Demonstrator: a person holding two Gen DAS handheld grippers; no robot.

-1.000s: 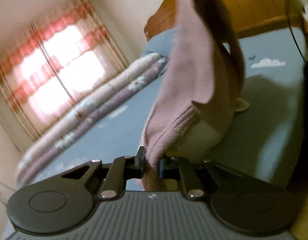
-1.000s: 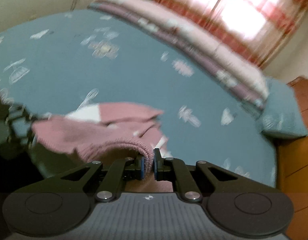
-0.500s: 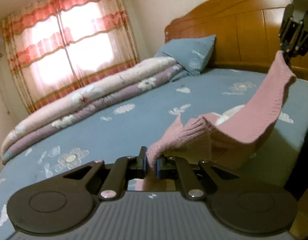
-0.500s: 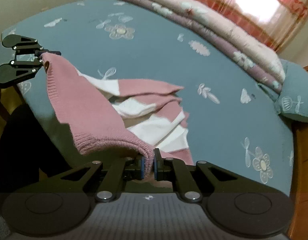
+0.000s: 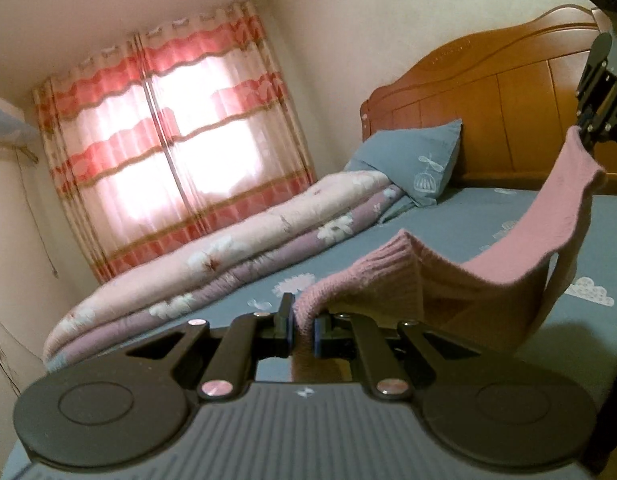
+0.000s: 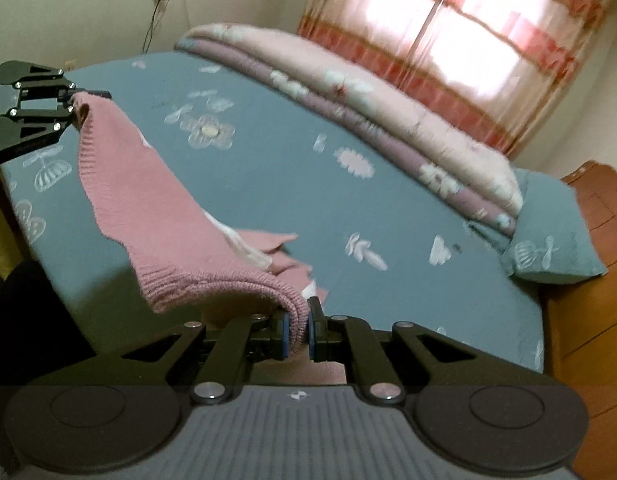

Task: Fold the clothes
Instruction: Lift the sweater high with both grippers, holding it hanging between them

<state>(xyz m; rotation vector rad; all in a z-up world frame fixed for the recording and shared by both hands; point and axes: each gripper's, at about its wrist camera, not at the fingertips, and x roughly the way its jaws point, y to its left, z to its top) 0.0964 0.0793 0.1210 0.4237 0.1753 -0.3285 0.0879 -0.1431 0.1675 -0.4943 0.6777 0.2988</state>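
Our left tool [image 5: 301, 326] and right tool [image 6: 297, 330] each pinch a ribbed edge of the pink sweater [image 6: 148, 196], which sags between them above the bed [image 6: 388, 208]. We judge it best to pull the span taut and level before lowering it flat. Beyond, a rolled quilt [image 5: 228, 256] and curtains [image 5: 176, 144]; we find no readable writing.
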